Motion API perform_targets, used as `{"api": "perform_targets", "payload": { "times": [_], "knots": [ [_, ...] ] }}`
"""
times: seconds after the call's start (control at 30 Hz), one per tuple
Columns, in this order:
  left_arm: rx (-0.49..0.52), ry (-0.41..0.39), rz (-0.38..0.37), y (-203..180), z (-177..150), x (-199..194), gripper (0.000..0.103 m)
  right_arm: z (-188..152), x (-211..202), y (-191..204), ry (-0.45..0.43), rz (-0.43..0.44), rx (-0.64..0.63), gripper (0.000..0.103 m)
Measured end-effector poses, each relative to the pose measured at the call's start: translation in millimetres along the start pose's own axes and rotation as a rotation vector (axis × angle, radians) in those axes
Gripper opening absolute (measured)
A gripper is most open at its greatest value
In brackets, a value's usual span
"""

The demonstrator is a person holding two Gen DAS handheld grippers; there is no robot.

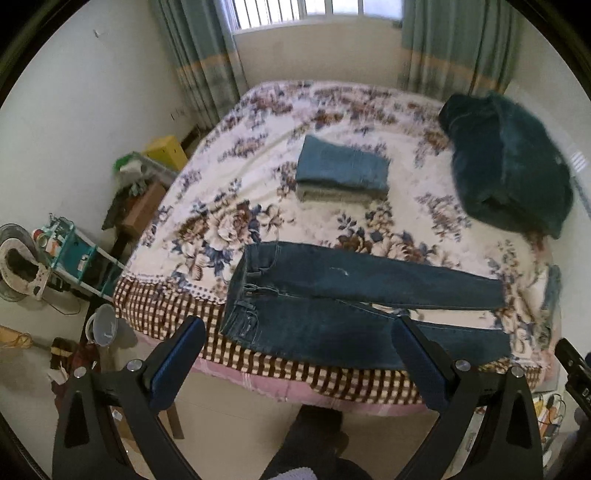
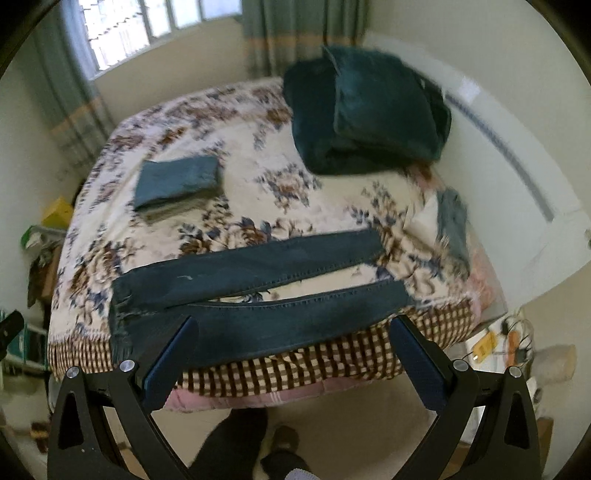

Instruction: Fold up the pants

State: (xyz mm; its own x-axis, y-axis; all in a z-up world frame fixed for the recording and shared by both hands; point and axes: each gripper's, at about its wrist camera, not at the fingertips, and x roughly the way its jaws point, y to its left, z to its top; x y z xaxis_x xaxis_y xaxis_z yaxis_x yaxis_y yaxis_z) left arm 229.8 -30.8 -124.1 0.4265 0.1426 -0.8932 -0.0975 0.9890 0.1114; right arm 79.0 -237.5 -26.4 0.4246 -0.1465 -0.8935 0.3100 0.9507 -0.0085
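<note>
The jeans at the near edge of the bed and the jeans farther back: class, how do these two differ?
The near jeans lie spread out flat, legs apart; the far jeans are folded into a compact rectangle. The near jeans are dark blue; the far jeans are lighter blue. The near jeans rest directly on the bed; the far jeans sit on another folded garment. Both are denim.

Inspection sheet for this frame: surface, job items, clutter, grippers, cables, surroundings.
Surface: bed with floral cover, checked border at near edge.
Job's things: dark jeans spread flat along the near edge, legs apart, waist on the left.
Clutter: folded pants stack mid-bed; dark green bedding at far right.
Grippers: left gripper and right gripper both open, holding nothing.
Cables: some wires on the floor at the right.
Surroundings: window, curtains, cluttered shelf at left.
</note>
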Motion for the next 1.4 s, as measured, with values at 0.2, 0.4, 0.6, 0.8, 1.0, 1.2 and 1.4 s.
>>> {"api": "perform_targets", "payload": {
  "times": [0.2,0.4,0.6,0.8,1.0,1.2,1.4],
  "knots": [
    [-0.009,0.149,0.023,-27.3,63.2,143.5,0.103,64.5,152.4,-2.7,0.125,-0.045,0.127,0.103],
    [-0.107,0.311,0.056,-33.8,107.7,300.4,0.103,123.2,344.6,-22.4,0.269,-0.08,0.286,0.103],
    [-0.24,0.462,0.113,-20.6,122.2,459.4,0.103,146.3,530.2,-49.7,0.458,-0.166,0.481,0.103],
    [-0.374,0.599,0.183,2.3,106.9,553.5,0.102,144.0,648.1,-85.2,0.541,-0.25,0.652,0.103],
    [-0.479,0.603,0.216,18.2,90.2,558.6,0.091,124.4,710.3,-111.6,0.606,-0.295,0.753,0.102],
    [-0.522,0.51,0.244,26.4,85.1,526.1,0.023,102.5,730.6,-123.6,0.594,-0.202,0.802,0.052],
    [-0.528,0.394,0.158,27.4,71.9,459.3,0.014,87.1,731.3,-127.7,0.547,-0.117,0.794,0.009]
  ]
}}
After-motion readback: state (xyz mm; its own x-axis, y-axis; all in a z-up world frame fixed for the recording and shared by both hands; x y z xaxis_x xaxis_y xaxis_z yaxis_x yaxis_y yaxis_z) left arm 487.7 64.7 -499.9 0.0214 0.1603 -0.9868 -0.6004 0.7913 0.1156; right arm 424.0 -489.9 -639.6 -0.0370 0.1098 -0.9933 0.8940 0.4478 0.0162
